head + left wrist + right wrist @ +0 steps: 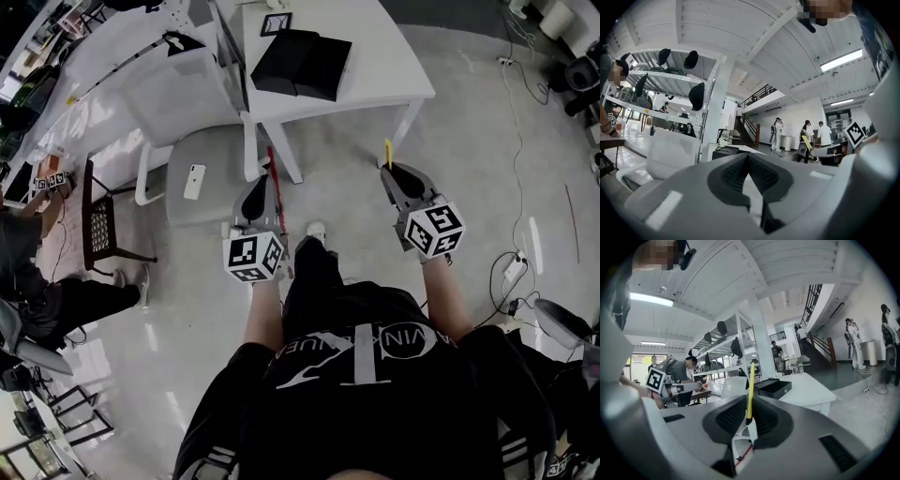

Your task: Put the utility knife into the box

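Note:
The yellow utility knife (750,387) stands up thin and edge-on from between the jaws of my right gripper (749,414), which is shut on it. From the head view the knife (387,151) pokes past the right gripper (391,174), held over the floor short of the table. The black box (301,62) lies open on the white table (394,66), well ahead of both grippers; it also shows as the box (773,388) in the right gripper view. My left gripper (257,189) hangs over the floor, and in its own view the left gripper (749,158) is shut with nothing between its pads.
A white chair (202,159) with a phone (194,181) on its seat stands left of the left gripper. A thin red strip (273,178) runs beside that gripper; what it is stays unclear. A dark chair (99,227) is further left. Cables and a power strip (514,270) lie right.

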### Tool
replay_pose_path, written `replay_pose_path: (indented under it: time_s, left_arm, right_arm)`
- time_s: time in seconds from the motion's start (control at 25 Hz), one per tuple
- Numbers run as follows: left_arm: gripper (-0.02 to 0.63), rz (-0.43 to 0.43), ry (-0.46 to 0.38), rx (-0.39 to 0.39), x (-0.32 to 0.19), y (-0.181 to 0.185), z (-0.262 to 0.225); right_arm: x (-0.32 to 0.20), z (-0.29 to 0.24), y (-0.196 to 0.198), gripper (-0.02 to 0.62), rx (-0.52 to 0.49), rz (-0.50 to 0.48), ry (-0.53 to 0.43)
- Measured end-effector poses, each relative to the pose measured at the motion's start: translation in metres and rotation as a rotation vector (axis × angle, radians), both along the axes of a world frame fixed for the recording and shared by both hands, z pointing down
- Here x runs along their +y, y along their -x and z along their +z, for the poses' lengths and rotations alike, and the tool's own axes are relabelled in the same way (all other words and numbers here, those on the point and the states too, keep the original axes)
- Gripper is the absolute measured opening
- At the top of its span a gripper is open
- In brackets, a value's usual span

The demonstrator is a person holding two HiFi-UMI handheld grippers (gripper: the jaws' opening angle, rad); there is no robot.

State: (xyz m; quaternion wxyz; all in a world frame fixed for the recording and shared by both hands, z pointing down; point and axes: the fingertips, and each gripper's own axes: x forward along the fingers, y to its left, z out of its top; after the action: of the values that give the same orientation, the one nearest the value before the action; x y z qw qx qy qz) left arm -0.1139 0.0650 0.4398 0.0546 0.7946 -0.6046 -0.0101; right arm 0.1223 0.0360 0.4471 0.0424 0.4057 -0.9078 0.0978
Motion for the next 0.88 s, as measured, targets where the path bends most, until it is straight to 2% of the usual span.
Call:
replay_pose_path:
  time_s: [0.24,0.64,0.88]
  left_arm:
    - [0.011,0.040,-0.025,-0.007,-0.059,0.005,-0.015]
    - [0.011,0.063,0.018,-0.004,-0.130,0.028,-0.001]
    - [0.011,0.099,0.040,-0.002,-0.174,0.036,0.003]
  right_arm:
    - [-0.048,-0.006,0.013,0.052,-0.003,0.015,0.002]
    - [-0.118,0.006,0.051,0.052,-0.004,-0.001,0.044]
    - [-0.154,0.013,0.062,0.052,0.002,0.025,0.091]
